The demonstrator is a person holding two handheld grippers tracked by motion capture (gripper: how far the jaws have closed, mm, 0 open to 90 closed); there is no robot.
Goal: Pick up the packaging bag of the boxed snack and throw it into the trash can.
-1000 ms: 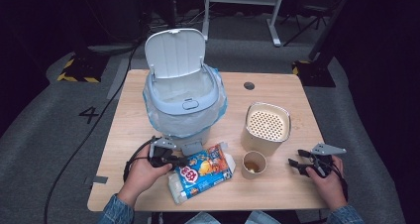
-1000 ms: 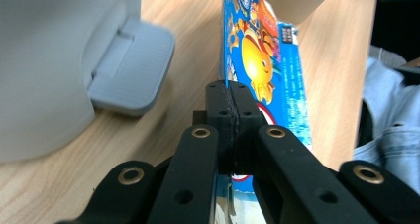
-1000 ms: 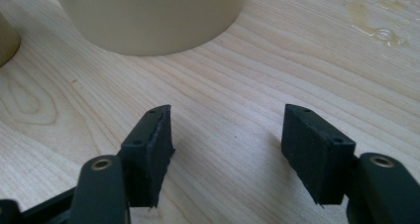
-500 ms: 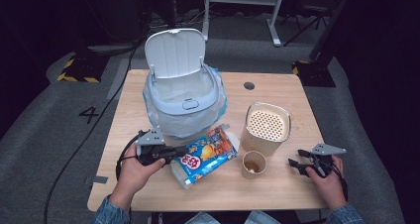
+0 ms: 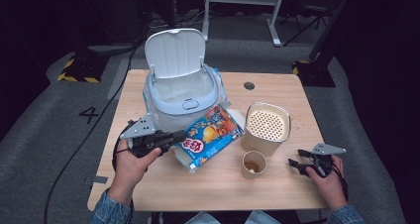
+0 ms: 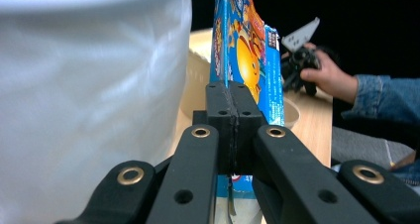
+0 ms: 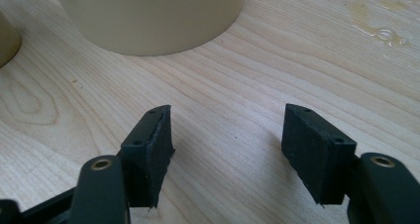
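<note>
My snack bag is up by the bin.
My left gripper pinches the snack bag by its end; its far end reaches up-right to the white bin rim. My right gripper rests far off, jaws apart, holding nothing.

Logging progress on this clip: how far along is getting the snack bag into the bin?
Done: the bin has its lid open, and the left tongs are shut on the edge of the snack bag, which is tilted up beside the bin's rim. In hand: carrying it toward the opening. Left: getting it over the rim and letting go. The right tongs rest open on the table, empty.
</note>
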